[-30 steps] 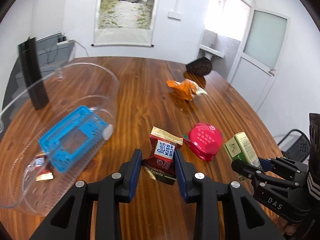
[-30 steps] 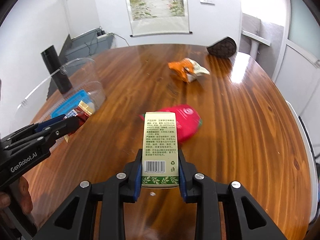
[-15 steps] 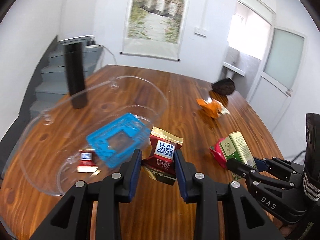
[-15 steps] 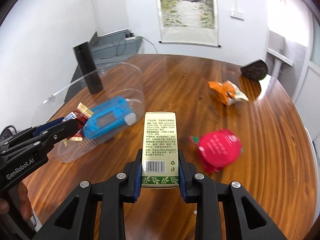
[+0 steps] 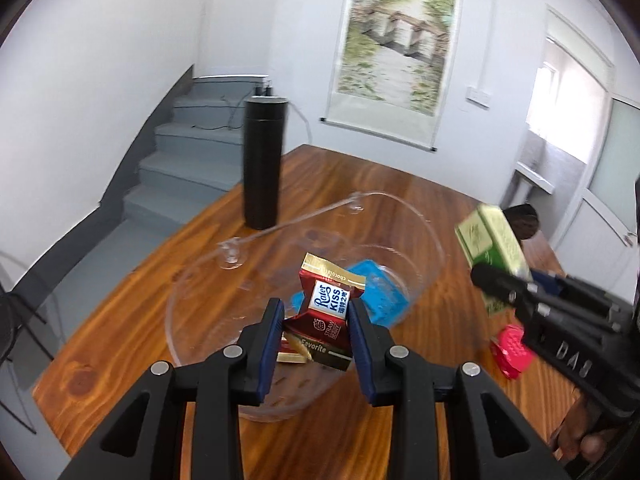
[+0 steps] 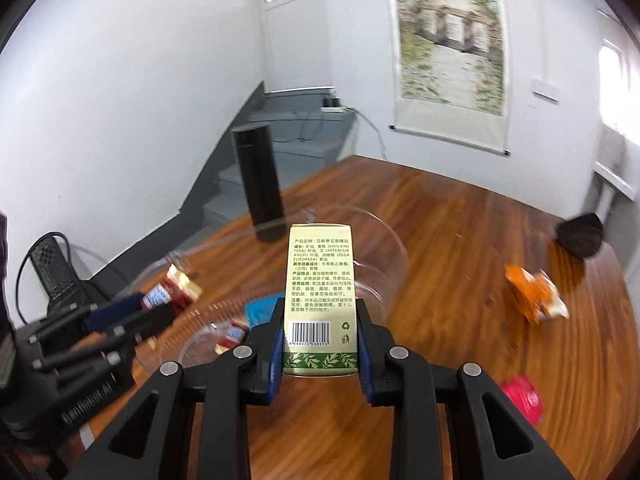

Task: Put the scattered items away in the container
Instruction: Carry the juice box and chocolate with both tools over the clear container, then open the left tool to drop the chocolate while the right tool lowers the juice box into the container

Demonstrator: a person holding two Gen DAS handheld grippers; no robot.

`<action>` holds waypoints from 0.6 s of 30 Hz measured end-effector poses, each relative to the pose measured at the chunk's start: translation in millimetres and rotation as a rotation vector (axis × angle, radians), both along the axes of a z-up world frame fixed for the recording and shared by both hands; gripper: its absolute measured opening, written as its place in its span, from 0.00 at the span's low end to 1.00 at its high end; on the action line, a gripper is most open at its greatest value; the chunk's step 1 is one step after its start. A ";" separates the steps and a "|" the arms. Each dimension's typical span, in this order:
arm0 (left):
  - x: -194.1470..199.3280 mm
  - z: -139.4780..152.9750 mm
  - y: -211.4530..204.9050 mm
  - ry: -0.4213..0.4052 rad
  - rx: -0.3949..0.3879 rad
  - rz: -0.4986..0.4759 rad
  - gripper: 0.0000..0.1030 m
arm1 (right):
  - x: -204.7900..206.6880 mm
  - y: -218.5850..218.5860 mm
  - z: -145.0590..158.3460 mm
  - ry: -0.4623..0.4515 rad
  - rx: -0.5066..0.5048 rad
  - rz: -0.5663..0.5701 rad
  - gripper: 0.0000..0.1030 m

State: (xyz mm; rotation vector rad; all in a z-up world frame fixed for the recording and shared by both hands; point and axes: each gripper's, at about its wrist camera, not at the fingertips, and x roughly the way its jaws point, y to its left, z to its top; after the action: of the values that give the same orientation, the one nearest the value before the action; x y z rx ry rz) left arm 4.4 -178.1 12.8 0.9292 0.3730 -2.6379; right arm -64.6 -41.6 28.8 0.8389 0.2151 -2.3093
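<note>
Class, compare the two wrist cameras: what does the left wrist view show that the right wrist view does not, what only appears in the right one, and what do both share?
Only the left wrist view shows the front of the red chocolate packet, shut in the left gripper above the clear container.

Only the right wrist view shows the orange snack bag on the table, and the barcode side of the green box.

Both show the container, the blue item inside it, the black bottle, the red round packet and the box in the right gripper.

Black flask [image 5: 262, 162] upright beside hanging scroll [image 5: 394, 46]
</note>
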 end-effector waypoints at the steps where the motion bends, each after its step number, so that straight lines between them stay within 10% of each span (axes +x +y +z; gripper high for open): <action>1: -0.8 -1.5 -3.1 -0.006 0.001 0.009 0.32 | -3.0 -6.6 -0.4 -0.001 0.003 0.010 0.29; 18: -12.1 -19.4 -35.3 -0.050 0.010 0.095 0.32 | -35.6 -69.1 -14.3 -0.019 0.052 0.084 0.29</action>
State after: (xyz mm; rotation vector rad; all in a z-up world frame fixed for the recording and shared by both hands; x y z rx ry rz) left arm -7.8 -213.4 -6.7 0.9542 0.4081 -2.5246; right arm -100.2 -110.7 14.4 0.8611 0.2976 -2.2250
